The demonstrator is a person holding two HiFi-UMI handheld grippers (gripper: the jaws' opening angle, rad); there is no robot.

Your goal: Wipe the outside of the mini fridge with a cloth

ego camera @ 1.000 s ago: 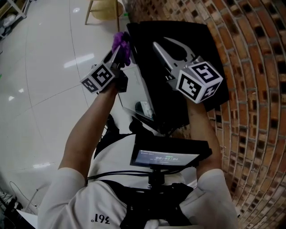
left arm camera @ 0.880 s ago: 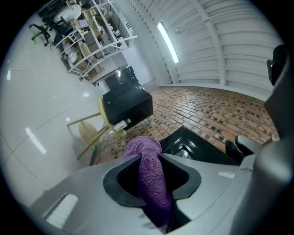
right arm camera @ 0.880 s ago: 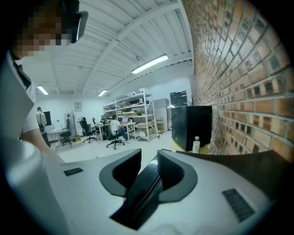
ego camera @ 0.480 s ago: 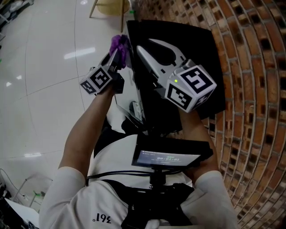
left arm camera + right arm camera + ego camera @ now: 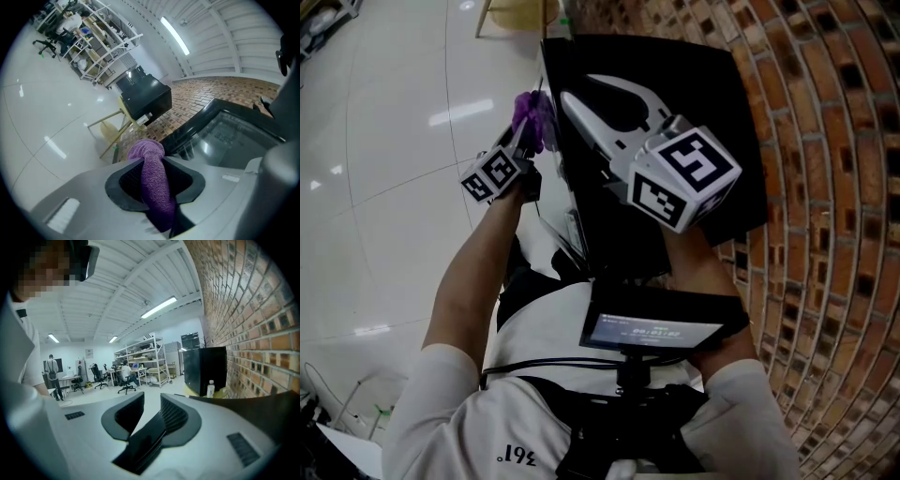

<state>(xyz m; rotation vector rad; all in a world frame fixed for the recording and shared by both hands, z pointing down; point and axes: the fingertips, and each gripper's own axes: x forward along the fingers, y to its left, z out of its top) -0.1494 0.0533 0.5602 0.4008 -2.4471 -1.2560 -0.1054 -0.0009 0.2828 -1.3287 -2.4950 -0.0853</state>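
L gripper (image 5: 154, 183) clenched on purple terry cloth (image 5: 148, 154), cloth bunched between jaws & poking past tips, just beside black mini fridge (image 5: 712, 103) at its left edge; forearm (image 5: 473, 277) stretched fwd, near level. R gripper (image 5: 151, 414) over fridge top, jaws slightly apart, nothing between, tilted a bit down.

An open lab or workshop is being indicated: shelving racks (image 5: 150, 355), office chairs (image 5: 97, 374) and a seated person (image 5: 126, 371) are being seen left of the brick wall (image 5: 243, 324).
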